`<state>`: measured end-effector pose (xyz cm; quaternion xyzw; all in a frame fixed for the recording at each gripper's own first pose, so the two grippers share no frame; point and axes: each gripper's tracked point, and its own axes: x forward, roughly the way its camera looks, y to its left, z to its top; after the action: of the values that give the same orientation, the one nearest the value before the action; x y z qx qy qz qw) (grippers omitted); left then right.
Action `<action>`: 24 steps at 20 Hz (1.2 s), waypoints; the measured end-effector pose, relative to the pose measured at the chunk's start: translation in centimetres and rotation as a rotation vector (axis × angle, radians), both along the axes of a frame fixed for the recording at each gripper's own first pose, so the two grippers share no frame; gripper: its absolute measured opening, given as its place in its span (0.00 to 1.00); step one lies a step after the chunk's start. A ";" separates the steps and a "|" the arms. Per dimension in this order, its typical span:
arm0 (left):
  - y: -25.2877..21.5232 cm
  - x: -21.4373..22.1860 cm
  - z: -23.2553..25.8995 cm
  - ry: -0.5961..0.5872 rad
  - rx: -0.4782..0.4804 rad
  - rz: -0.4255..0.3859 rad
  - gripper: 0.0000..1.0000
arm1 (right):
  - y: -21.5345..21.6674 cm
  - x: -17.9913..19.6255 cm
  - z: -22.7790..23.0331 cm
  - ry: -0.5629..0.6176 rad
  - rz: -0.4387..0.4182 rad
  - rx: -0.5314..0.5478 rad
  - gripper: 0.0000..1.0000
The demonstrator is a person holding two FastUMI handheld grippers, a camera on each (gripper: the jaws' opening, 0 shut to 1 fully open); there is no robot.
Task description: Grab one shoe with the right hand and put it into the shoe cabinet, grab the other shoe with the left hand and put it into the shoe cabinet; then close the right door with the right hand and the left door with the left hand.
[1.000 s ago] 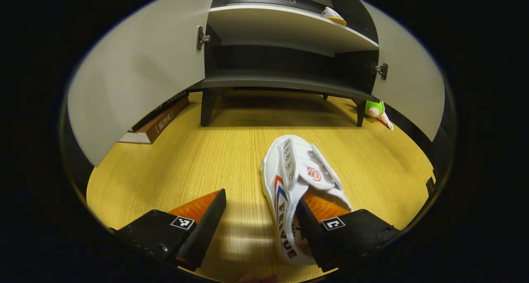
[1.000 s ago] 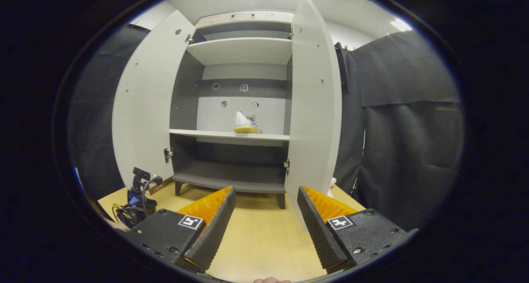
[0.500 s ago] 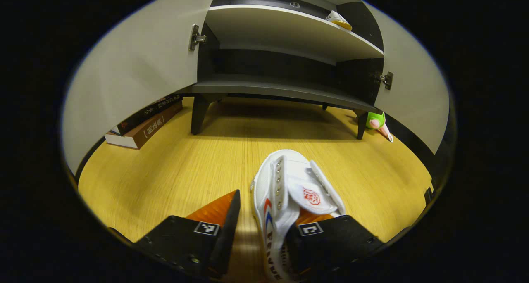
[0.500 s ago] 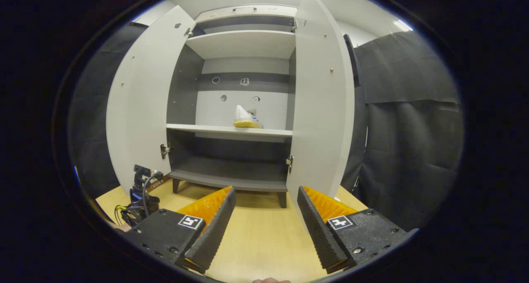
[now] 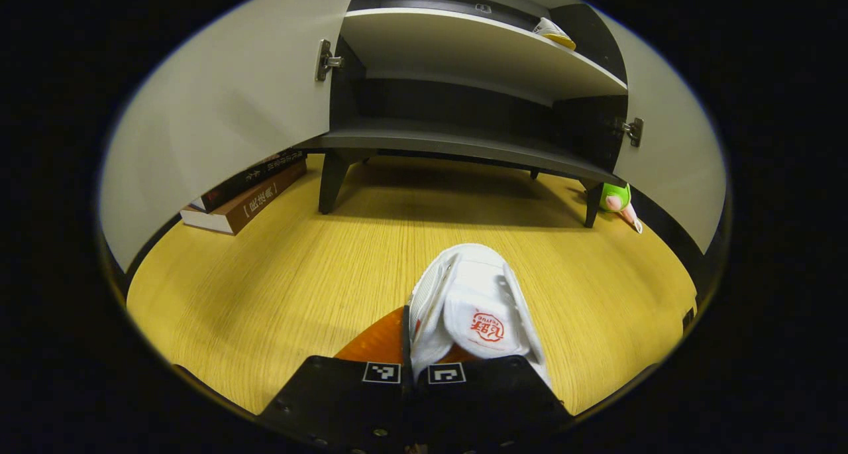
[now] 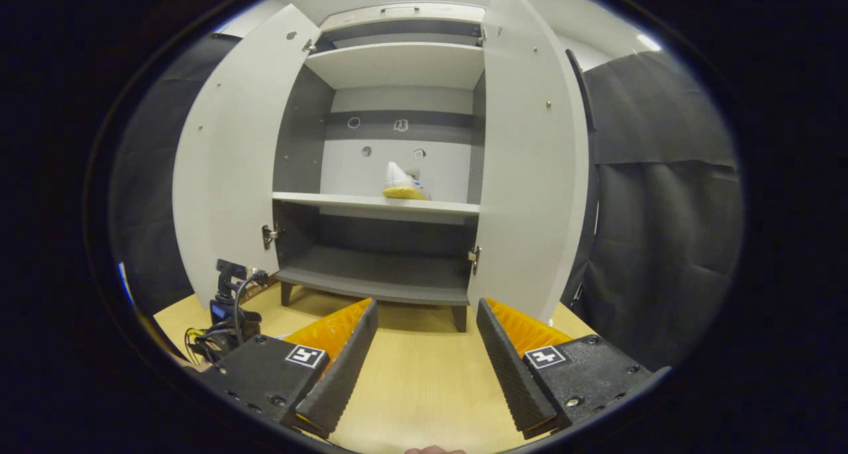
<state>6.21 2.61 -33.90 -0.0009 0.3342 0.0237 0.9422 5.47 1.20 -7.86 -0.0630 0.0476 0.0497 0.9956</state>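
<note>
White shoe (image 5: 474,308): heel end hidden behind left gripper (image 5: 414,368) fingers. Shelved shoe (image 6: 404,183): too small for detail. Books (image 5: 245,192): far ends hidden behind left door (image 5: 225,103). Green toy (image 5: 616,199): partly hidden behind cabinet leg (image 5: 591,205).

The left gripper view looks from low and close over the yellow wood-grain floor (image 5: 278,268) at the open grey two-door shoe cabinet (image 5: 464,136), which the right gripper view faces from higher and farther back (image 6: 391,209).
</note>
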 end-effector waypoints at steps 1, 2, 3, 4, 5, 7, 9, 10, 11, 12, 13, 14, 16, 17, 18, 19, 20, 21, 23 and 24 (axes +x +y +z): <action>0.0 -0.5 1.3 -0.016 0.009 0.000 0.01 | 0.2 0.1 0.1 -0.002 0.006 -0.001 0.95; -0.3 -0.8 3.1 -0.041 0.010 -0.002 0.01 | 0.4 0.1 0.1 -0.004 0.013 -0.004 0.95; -0.6 -0.9 5.3 -0.078 0.002 -0.001 0.01 | 0.6 0.2 0.2 -0.007 0.018 -0.006 0.95; -1.0 -1.2 7.8 -0.114 -0.010 0.001 0.01 | 0.8 0.2 0.2 -0.008 0.025 -0.006 0.95; -1.3 -1.1 10.4 -0.155 -0.026 0.007 0.01 | 1.0 0.2 0.2 -0.007 0.032 -0.006 0.95; -1.8 -0.2 16.2 -0.241 -0.054 0.023 0.01 | 1.6 0.2 0.2 -0.008 0.048 -0.005 0.95; -2.4 1.6 22.1 -0.325 -0.060 0.027 0.01 | 2.2 0.0 0.1 -0.007 0.066 -0.007 0.95; -2.6 2.7 24.6 -0.354 -0.059 0.027 0.01 | 2.4 0.0 0.2 -0.009 0.073 -0.007 0.95; -2.9 4.2 27.0 -0.387 -0.071 0.030 0.01 | 2.6 -0.3 0.3 -0.012 0.081 -0.006 0.95; -3.3 6.1 29.1 -0.409 -0.080 0.025 0.00 | 2.9 -0.5 0.4 -0.017 0.086 -0.003 0.95; -3.5 7.9 31.1 -0.425 -0.084 0.026 0.01 | 3.1 -0.7 0.6 -0.022 0.092 -0.001 0.95; -3.6 10.1 32.6 -0.445 -0.085 0.023 0.00 | 3.1 -0.9 0.6 -0.027 0.091 -0.001 0.95; -3.8 14.3 35.1 -0.445 -0.087 0.028 0.00 | 3.1 -1.3 0.7 -0.029 0.092 0.005 0.95; -3.8 16.4 35.8 -0.430 -0.092 0.030 0.00 | 3.0 -1.6 0.7 -0.031 0.089 0.006 0.95; -3.9 18.4 36.3 -0.410 -0.096 0.032 0.00 | 2.7 -1.7 0.7 -0.033 0.081 0.001 0.95; -3.8 20.3 36.5 -0.386 -0.089 0.033 0.00 | 2.4 -1.8 0.8 -0.037 0.071 -0.001 0.95; -3.8 22.3 36.6 -0.365 -0.075 0.037 0.00 | 2.2 -2.0 0.8 -0.035 0.066 0.002 0.94; -3.6 24.2 36.6 -0.351 -0.059 0.045 0.00 | 2.1 -2.1 0.8 -0.031 0.064 0.012 0.95; -3.2 27.8 35.6 -0.299 -0.016 0.057 0.00 | 2.2 -2.4 0.7 -0.024 0.062 0.024 0.95; -3.4 29.3 34.7 -0.263 0.004 0.062 0.01 | 2.1 -2.4 0.8 -0.025 0.057 0.022 0.95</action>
<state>35.53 -0.77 0.76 -0.0126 0.2076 0.0531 0.9767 3.03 3.28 -7.06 -0.0539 0.0327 0.0779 0.9950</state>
